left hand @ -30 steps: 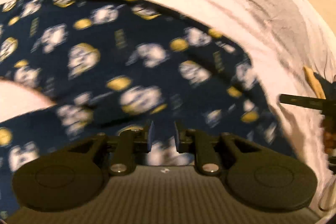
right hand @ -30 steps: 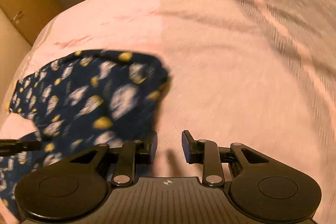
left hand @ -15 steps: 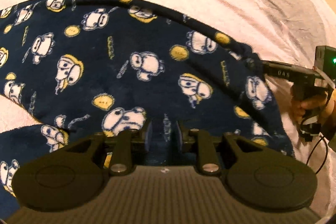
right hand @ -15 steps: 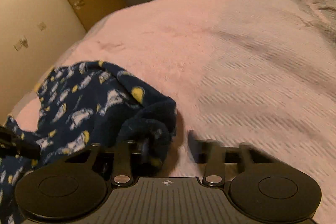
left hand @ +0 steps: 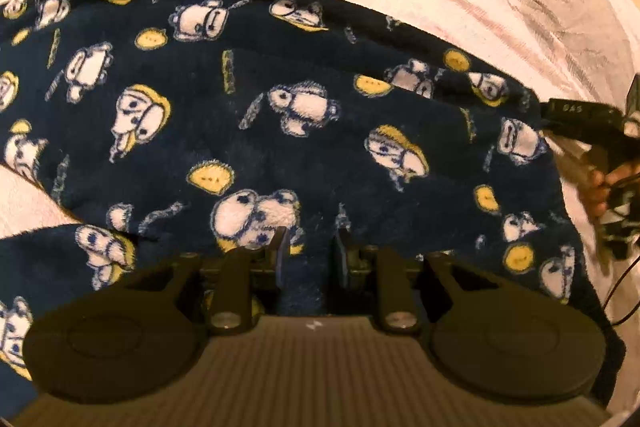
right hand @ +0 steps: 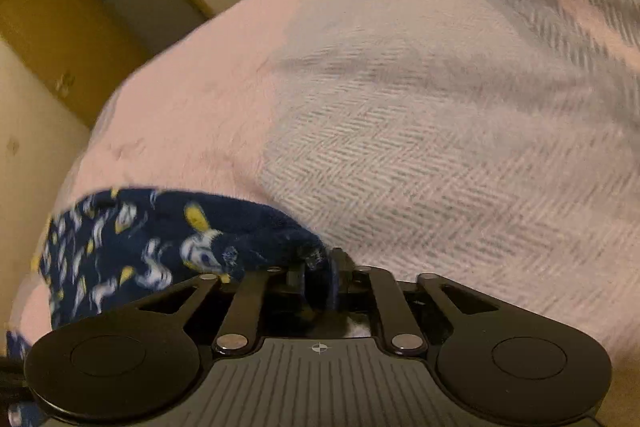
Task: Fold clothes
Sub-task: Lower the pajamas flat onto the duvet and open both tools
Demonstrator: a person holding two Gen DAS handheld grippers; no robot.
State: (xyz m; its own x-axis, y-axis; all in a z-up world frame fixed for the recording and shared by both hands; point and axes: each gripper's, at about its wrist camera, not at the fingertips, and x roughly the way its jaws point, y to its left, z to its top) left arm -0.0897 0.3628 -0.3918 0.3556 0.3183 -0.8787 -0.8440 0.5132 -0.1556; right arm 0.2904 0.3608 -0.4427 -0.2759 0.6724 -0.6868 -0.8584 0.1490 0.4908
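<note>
Jaws of both the left gripper (left hand: 308, 255) and right gripper (right hand: 320, 277) pinch the navy fleece garment (left hand: 280, 131) spread on the bed (right hand: 400, 107), so lift both edges evenly, keeping the fabric taut.

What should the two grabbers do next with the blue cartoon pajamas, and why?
Probably lift both together and carry that edge across to make a fold. The right gripper is already pinched shut on the pajamas' corner, and the left gripper has the edge between its fingers, though its grip looks looser. The pajamas lie spread on the pink blanket, so there is room.
</note>
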